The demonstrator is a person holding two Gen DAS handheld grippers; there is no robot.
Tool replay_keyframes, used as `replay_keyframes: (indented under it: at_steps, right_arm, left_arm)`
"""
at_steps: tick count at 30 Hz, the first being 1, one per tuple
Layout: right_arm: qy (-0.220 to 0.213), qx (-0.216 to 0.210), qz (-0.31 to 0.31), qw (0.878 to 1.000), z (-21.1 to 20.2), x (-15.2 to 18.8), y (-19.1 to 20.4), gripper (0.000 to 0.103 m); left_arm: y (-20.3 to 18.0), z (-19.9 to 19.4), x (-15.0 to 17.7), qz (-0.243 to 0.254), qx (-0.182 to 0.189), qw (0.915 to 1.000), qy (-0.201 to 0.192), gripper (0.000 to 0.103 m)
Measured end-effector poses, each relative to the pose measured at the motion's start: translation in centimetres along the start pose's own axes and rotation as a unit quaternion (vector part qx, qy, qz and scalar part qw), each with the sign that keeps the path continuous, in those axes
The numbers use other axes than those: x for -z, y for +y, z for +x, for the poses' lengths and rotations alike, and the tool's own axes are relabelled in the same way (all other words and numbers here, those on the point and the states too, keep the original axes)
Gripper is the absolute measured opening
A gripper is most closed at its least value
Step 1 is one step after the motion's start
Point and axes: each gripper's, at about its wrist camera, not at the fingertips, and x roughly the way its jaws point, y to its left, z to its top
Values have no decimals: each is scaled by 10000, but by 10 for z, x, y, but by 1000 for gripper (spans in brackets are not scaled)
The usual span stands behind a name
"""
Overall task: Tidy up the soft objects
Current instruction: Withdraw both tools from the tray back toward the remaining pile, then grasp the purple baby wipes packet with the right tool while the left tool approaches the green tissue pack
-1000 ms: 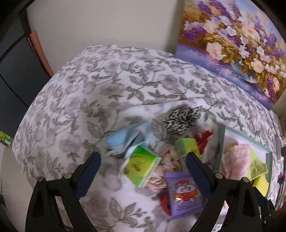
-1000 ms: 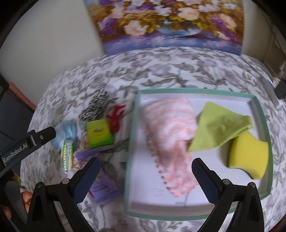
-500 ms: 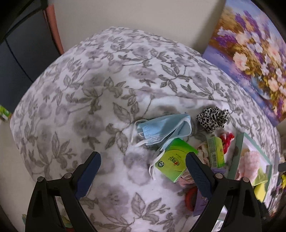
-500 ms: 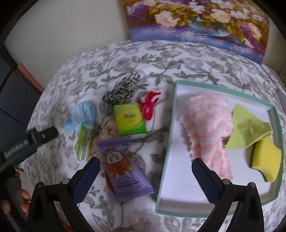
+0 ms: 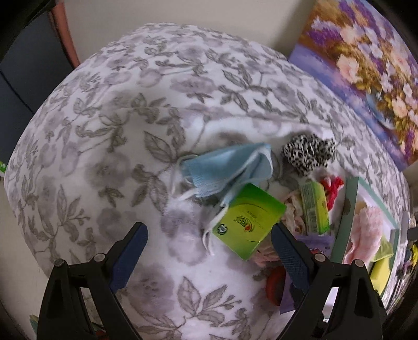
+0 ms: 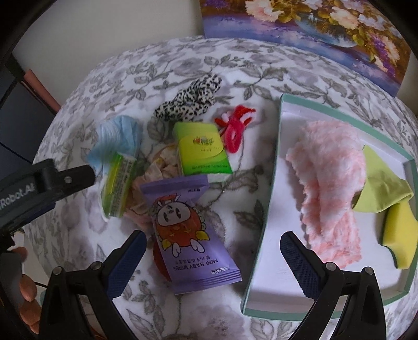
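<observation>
The blue face mask (image 5: 227, 170) is lying crumpled at the centre of the left wrist view, one corner tucked under a green tissue pack (image 5: 248, 225) that is leaning on the pile to its right. The left gripper (image 5: 209, 251) is hanging over the cloth just below them, jaws spread wide and holding nothing — it looks to be lining up on the mask or the pack. The next move probably calls for dropping onto one soft piece without dragging its neighbour along (the mask's ear loops are trailing loose).

In the right wrist view the right gripper (image 6: 211, 253) is also standing wide and empty, over the purple baby-wipes pack (image 6: 188, 232) at lower centre. Above that are lying a second green tissue pack (image 6: 202, 151), a red hair tie (image 6: 235, 128) and a leopard-print scrunchie (image 6: 190, 100). At the right, the teal-rimmed tray (image 6: 263, 222) is already holding a pink fluffy cloth (image 6: 331, 183), a green cloth (image 6: 381, 188) and a yellow sponge (image 6: 402, 240) — so the sorting seems partly done.

Everything is resting on a grey floral tablecloth (image 5: 104, 130); a flower painting (image 6: 313, 21) is leaning against the pale wall at the top.
</observation>
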Motion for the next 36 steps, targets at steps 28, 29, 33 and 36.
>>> replay_keyframes:
  at_steps: [28, 29, 33, 36]
  right_arm:
    - [-157, 36, -233, 9996, -5, -4, 5, 87]
    - [-166, 32, -242, 9996, -6, -4, 5, 87]
    - [-220, -47, -273, 9994, -12, -5, 8, 86]
    - [-290, -88, -323, 9990, -17, -5, 11, 85]
  left_arm:
    - [-38, 36, 3, 771, 456, 9959, 136, 50]
    - [-38, 36, 4, 768, 458, 9959, 134, 50]
    - [-35, 37, 3, 679, 518, 9963, 134, 50]
    - [-32, 35, 2, 593, 578, 9964, 154, 50]
